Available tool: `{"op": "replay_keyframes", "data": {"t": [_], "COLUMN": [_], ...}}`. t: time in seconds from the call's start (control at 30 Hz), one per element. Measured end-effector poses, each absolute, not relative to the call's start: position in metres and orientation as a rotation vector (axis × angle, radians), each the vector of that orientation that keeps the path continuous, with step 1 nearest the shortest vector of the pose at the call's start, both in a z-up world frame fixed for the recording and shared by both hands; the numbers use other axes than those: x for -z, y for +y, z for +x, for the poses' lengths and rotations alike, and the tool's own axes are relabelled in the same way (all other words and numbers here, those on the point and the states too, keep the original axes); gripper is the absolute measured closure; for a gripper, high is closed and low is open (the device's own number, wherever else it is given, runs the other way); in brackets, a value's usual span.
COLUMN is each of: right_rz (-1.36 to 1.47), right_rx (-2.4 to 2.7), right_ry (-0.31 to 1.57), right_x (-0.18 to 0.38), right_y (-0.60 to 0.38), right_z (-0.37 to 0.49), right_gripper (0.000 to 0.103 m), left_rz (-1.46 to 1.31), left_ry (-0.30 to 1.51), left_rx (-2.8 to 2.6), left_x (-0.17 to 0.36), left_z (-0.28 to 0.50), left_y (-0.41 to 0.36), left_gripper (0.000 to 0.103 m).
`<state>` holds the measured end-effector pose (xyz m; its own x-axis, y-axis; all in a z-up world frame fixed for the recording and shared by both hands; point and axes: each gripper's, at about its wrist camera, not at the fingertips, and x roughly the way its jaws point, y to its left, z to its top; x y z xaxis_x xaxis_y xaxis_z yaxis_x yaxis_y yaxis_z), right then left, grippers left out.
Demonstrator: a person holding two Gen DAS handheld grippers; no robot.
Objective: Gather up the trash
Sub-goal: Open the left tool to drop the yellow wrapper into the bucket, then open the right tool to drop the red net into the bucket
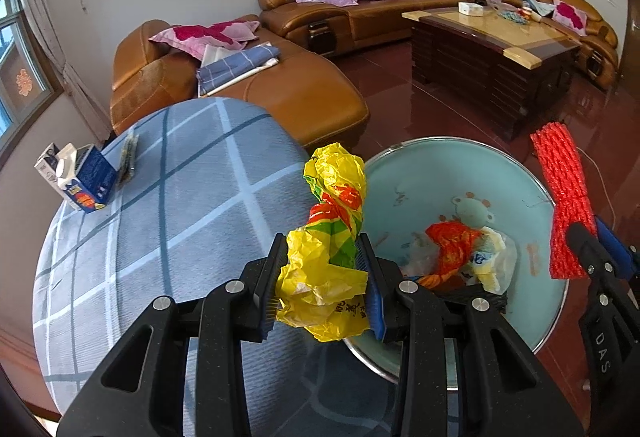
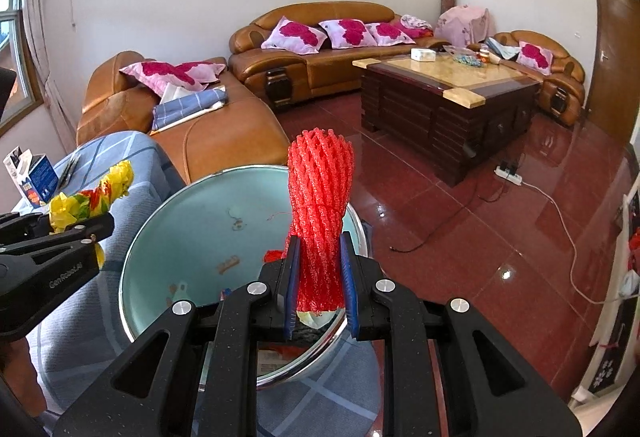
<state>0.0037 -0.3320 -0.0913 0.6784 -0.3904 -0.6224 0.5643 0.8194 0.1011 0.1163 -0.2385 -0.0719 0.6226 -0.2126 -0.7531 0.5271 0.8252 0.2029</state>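
Basin (image 2: 168,221) bottom, trash (image 1: 460,253) partly hidden behind jaws.

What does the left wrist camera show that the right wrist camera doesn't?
Only the left wrist view: trash already in the bin, an orange wrapper and a clear bag.
Only the right wrist view: a door and a power strip on the floor.
Both: the left gripper shut on a yellow wrapper, the right gripper shut on red foam netting, the carton and the sofa.

Left tongs (image 1: 326,273) and right tongs (image 2: 320,273), both angled downward, each clamped on something.
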Motion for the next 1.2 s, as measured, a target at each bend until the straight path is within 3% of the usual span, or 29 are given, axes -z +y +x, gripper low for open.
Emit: {"op": "replay_keyframes", "data": {"t": [0.7,0.77,0.83,1.07,1.2], "right_rz": [0.314,0.323,0.329,0.322,0.316], "right_rx": [0.569,0.575,0.578,0.575,0.563], "right_ry": [0.629,0.630,0.630,0.628,0.635], "right_x": [0.097,0.098,0.099,0.099,0.100], "right_y": [-0.340,-0.342,-0.342,-0.342,-0.339], "right_z": [0.004,0.003,0.002,0.002,0.002], "right_gripper": [0.083,0.083,0.083,0.083,0.083], "left_rz": [0.468,0.473,0.468,0.442,0.411], "left_ry": [0.850,0.854,0.848,0.833,0.831], "left_rx": [0.487,0.491,0.489,0.479,0.468], "left_x": [0.093,0.094,0.093,0.083,0.076], "left_z": [0.119,0.119,0.118,0.119,0.122], "left_y": [-0.266,-0.266,-0.265,-0.255,-0.241], "left_gripper": [0.064,0.057,0.042,0.035,0.023]}}
